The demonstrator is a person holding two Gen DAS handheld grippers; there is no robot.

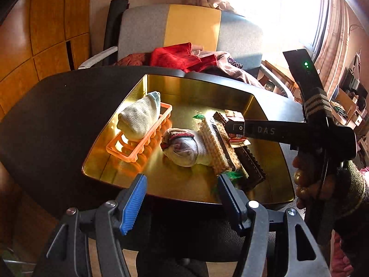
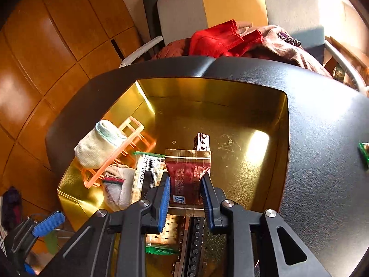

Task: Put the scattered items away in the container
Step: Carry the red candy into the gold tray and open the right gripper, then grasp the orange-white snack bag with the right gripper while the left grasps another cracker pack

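A gold tin container (image 1: pixel 265 120) (image 2: pixel 253 106) sits on the black table. Inside it lie a pale sock (image 1: pixel 140 117) (image 2: pixel 96 145) on an orange plastic rack (image 1: pixel 136 147) (image 2: pixel 108 161), a second sock with a red-and-black cuff (image 1: pixel 184 147) (image 2: pixel 117 184), a cracker pack (image 1: pixel 214 147) (image 2: pixel 147 170) and a dark studded strip (image 1: pixel 251 164) (image 2: pixel 203 140). My right gripper (image 2: pixel 185 182) is shut on a dark red sachet (image 2: pixel 188 173) (image 1: pixel 237 136) and holds it over the cracker pack inside the tin. My left gripper (image 1: pixel 181 184) stands open and empty at the tin's near rim.
A small green packet (image 2: pixel 364 152) lies on the black table (image 2: pixel 322 138) to the right of the tin. Behind the table is a grey and yellow chair (image 1: pixel 191 25) piled with red cloth (image 1: pixel 182 55). Wooden panelling (image 1: pixel 34 34) fills the left side.
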